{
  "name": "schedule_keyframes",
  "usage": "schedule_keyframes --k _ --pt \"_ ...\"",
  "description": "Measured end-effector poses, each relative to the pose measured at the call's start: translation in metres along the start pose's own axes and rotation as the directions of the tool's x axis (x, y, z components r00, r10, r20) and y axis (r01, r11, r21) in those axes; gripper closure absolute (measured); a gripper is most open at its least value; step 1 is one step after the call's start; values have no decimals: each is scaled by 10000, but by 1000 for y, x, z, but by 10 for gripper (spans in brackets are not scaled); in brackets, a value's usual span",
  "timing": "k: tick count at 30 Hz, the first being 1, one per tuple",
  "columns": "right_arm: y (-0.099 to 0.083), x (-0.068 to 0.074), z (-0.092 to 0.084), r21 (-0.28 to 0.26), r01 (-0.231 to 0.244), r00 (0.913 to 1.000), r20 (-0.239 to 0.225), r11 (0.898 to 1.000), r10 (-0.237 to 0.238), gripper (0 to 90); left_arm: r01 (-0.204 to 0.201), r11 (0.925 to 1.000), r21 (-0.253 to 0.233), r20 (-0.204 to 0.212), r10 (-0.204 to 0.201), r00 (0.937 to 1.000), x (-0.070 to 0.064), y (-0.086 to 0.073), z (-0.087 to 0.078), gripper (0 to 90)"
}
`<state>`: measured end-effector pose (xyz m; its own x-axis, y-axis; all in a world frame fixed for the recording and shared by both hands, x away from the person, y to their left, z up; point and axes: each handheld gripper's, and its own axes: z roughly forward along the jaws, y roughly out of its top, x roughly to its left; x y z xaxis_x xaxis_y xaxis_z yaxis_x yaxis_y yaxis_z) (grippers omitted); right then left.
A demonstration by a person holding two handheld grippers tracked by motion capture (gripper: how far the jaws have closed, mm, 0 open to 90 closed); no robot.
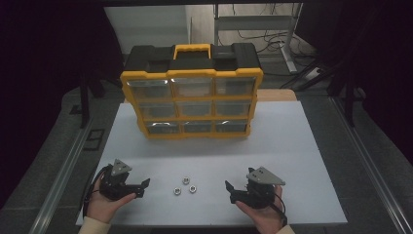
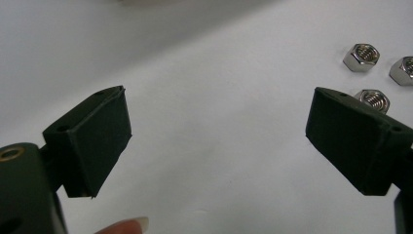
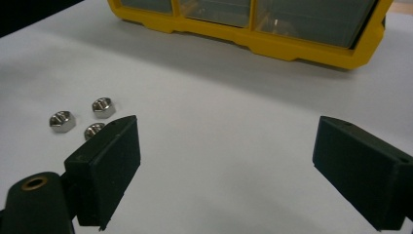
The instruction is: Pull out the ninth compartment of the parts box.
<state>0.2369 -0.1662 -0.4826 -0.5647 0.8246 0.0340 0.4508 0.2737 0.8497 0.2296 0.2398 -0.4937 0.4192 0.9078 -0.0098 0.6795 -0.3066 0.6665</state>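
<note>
Three silver hex nuts [image 1: 186,185] lie close together on the white table [image 1: 282,141], near its front edge. My left gripper [image 1: 142,188] rests to their left, held in a hand, jaws open and pointing right toward them. In the left gripper view the nuts [image 2: 361,57] sit at upper right, one partly behind the right jaw, and the left gripper [image 2: 219,114] holds nothing. My right gripper [image 1: 230,192] sits right of the nuts, open, pointing left. In the right gripper view the nuts [image 3: 103,107] lie just beyond its left jaw, and the right gripper [image 3: 226,146] is empty.
A yellow and black drawer organizer [image 1: 192,105] with several clear drawers, all shut, stands upright at the back middle of the table; its lower edge [image 3: 292,46] runs along the top of the right gripper view. Bare white table lies between it and the nuts.
</note>
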Motion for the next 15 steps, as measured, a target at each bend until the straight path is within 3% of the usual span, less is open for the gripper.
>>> schedule_keyframes --k 15 --pt "-5 14 6 137 183 9998 -68 9997 -183 110 -61 10000 70 13 61 10000 0 0 1 100"
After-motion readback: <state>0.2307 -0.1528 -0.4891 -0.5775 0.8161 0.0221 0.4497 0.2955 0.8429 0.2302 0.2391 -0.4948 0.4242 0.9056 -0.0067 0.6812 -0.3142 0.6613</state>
